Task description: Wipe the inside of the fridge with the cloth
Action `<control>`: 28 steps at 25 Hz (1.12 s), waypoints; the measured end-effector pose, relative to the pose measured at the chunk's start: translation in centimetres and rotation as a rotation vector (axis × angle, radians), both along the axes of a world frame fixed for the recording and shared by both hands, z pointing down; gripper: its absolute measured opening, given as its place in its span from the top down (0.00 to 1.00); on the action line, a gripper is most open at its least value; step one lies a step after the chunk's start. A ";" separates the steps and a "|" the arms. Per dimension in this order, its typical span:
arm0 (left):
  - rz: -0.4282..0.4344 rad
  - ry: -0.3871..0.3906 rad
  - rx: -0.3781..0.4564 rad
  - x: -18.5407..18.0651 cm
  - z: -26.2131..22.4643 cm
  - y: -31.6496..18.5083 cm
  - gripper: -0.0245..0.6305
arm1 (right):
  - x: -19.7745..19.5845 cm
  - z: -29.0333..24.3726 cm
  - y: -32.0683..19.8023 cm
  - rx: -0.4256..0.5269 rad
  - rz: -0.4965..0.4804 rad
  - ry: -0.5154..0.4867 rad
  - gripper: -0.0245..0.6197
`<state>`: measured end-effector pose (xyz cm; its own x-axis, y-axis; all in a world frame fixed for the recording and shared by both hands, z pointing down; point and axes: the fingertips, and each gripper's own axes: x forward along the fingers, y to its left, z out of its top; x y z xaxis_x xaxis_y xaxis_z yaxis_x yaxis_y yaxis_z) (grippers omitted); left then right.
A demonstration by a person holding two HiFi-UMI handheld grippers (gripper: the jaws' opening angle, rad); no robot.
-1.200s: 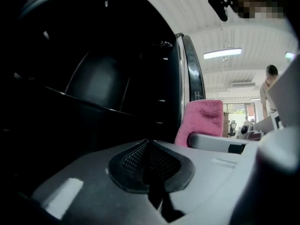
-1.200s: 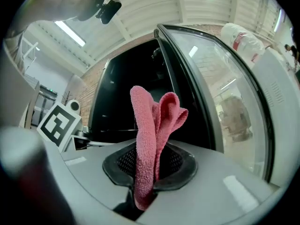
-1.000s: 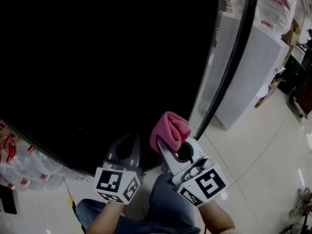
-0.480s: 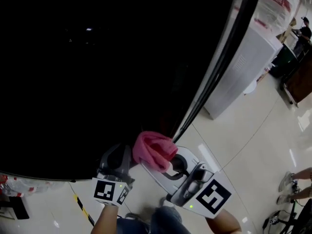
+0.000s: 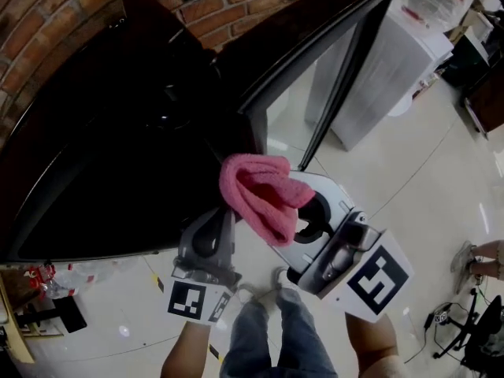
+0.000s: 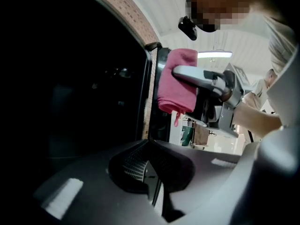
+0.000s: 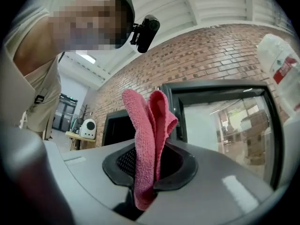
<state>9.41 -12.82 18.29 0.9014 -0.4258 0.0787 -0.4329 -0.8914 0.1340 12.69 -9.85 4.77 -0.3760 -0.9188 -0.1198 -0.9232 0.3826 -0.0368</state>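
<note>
- The wiping has not begun: the pink terry cloth (image 5: pixel 260 191) is gripped and raised in front of the tall black fridge (image 5: pixel 118 132), but it touches no surface of it.
- The fridge's dark-framed glass door (image 5: pixel 335 69) stands swung out to the right, so the opening seems free. The inside is too dark to make out shelves or walls.
- My reading is that this is the approach step, with the cloth being carried toward the opening.
- The next move calls for reaching the cloth past the door frame and pressing its hanging folds flat against an inner wall or shelf. It must then be dragged in strokes without the hard jaw tips scraping the lining.
- The right gripper (image 7: pixel 147 175) is clamped on the cloth. Its jaws pinch the lower end between the pads, and the rest rises from them in two loose folds that flop over the tips.
- Because the pinch sits at one end only, the free folds could bunch or slip under pressure, so a firm squeeze matters.
- The left gripper (image 6: pixel 151 175) has its jaws brought together with only a hairline slit between the ribbed pads, and nothing is held there.
- It hangs just beside the right one, low before the fridge front, and touches neither cloth nor door.
- A red brick wall (image 5: pixel 71 14) stands behind the fridge, and pale glossy floor tiles (image 5: pixel 425 179) lie below.
</note>
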 end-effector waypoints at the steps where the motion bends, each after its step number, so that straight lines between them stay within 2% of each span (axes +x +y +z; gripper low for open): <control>1: 0.010 0.001 0.000 0.0 -1.3 0.6 1.00 | 0.2 -0.9 0.1 -0.005 0.001 -0.001 0.86; 3: 0.019 0.006 -0.005 -0.1 -3.5 1.6 1.00 | 0.5 -2.3 0.3 -0.020 -0.016 0.020 0.86; 7: 0.012 0.014 -0.018 0.7 -6.1 3.8 1.00 | 1.0 -3.4 0.7 -0.036 -0.112 0.063 0.86; 12: -0.006 0.001 -0.025 3.8 -6.7 7.1 1.00 | 6.0 -3.3 1.4 -0.041 -0.178 0.042 0.85; 15: -0.046 -0.010 -0.064 5.4 -5.6 8.1 1.00 | 11.3 -3.3 0.5 -0.041 -0.141 0.017 0.85; 19: -0.141 -0.029 -0.106 7.4 -4.0 8.4 1.00 | 17.8 -3.1 -1.2 -0.019 -0.118 0.052 0.85; 22: -0.219 -0.044 -0.102 8.2 -3.0 7.8 1.00 | 22.0 -2.7 -2.7 -0.001 -0.084 0.079 0.85; 28: -0.309 -0.078 -0.076 9.5 -3.1 6.7 1.00 | 29.3 0.0 -4.7 -0.047 0.035 0.078 0.85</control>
